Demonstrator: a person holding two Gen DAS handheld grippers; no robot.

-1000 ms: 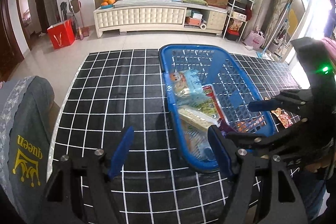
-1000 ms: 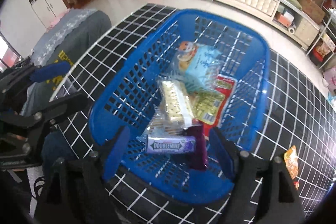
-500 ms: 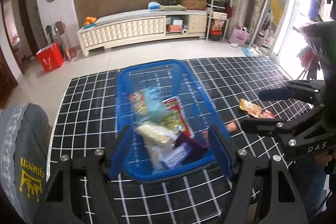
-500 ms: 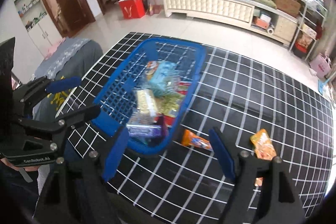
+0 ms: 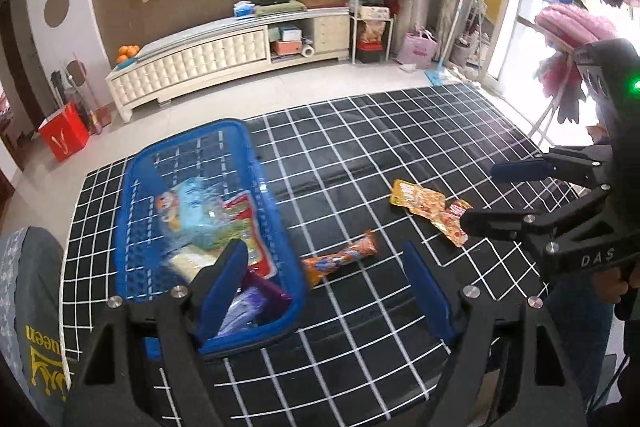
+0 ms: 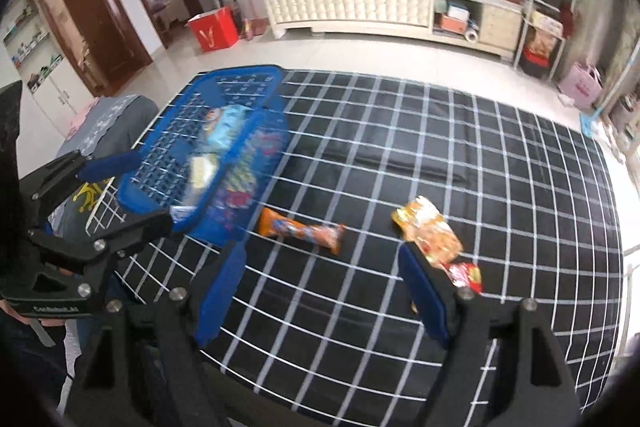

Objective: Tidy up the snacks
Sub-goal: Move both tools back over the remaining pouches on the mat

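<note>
Snacks left outside number three, all on the black gridded desk [image 6: 400, 347] right of the blue basket [image 5: 132, 211]: an orange tube pack [image 6: 300, 229], a yellow-orange pouch [image 6: 430, 233] and a small red packet [image 6: 466, 275] touching it. They look light, crinkly and slippery, best pinched across the middle. Left gripper [image 5: 324, 291] and right gripper [image 6: 324, 291] both hang spread and empty; the left's jaws have just been opening

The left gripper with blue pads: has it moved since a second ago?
Yes. The left gripper swung rightward off the blue plastic basket, toward loose snacks on the checked cloth.
</note>
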